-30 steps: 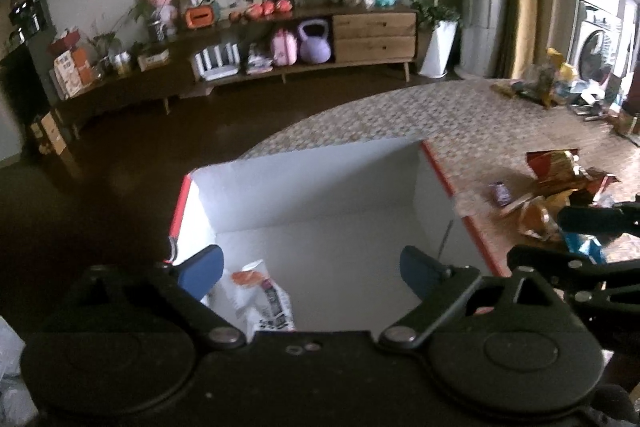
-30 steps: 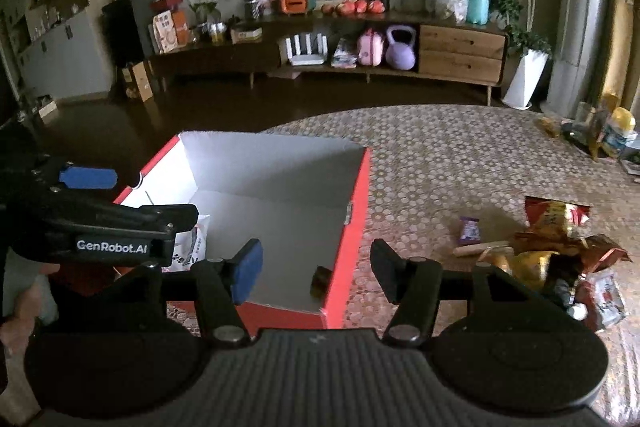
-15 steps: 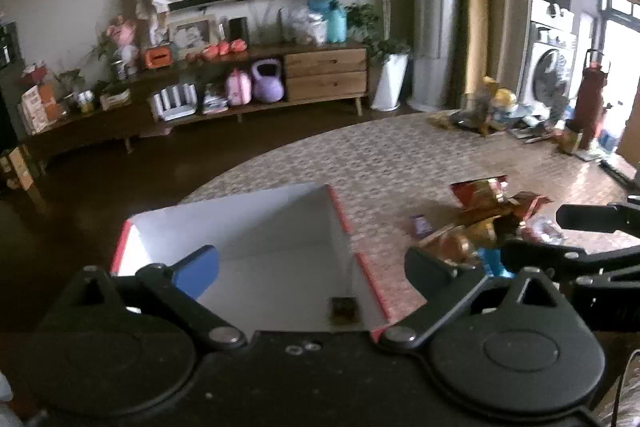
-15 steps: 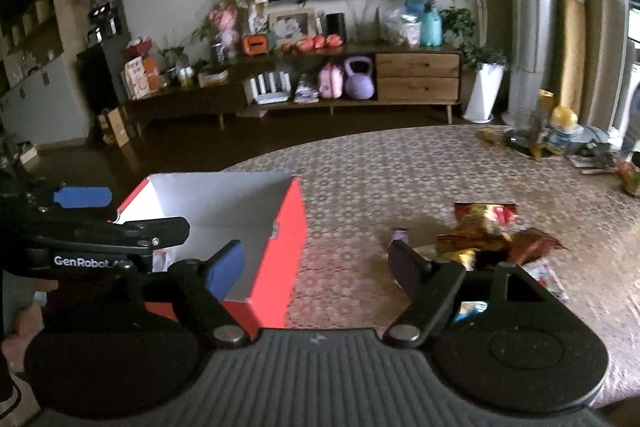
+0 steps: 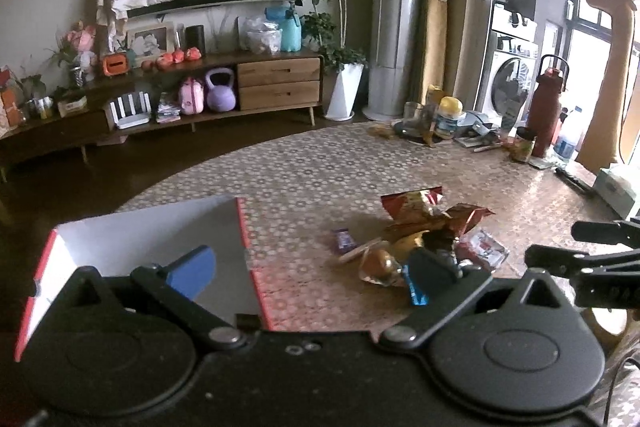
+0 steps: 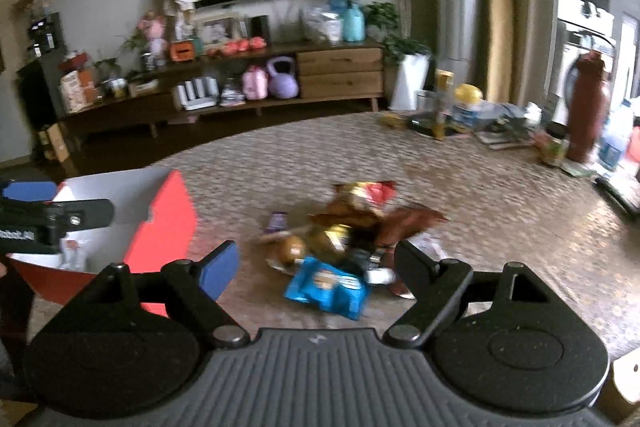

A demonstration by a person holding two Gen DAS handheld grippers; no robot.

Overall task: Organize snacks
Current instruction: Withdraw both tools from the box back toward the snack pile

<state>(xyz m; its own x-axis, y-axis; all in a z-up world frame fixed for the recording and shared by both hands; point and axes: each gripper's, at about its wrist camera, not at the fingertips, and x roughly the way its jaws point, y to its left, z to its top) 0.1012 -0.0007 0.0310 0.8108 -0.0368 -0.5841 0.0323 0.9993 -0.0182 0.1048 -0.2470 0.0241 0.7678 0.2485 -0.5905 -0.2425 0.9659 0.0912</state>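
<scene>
A red box with a white inside [image 5: 132,243] stands on the patterned table at the left; it also shows in the right wrist view [image 6: 160,223], with a white packet [image 6: 74,253] inside. A pile of snack packets [image 5: 424,231] lies to its right, with a red bag, gold wrappers and a small purple packet [image 5: 343,240]. In the right wrist view the pile [image 6: 352,227] includes a blue packet [image 6: 328,285] nearest me. My left gripper [image 5: 310,269] is open and empty, spanning the box's right wall. My right gripper [image 6: 316,265] is open and empty, just in front of the blue packet.
The far right of the table [image 5: 320,179] holds clutter: a dark red flask [image 5: 546,107], a jar, bottles, cups and papers. A tissue box [image 5: 616,185] sits at the right edge. A low wooden sideboard [image 5: 200,91] stands across the room.
Both grippers have swung right, from over the box toward the snack pile. The box has slid to the left of both views. Both stay open and empty.
</scene>
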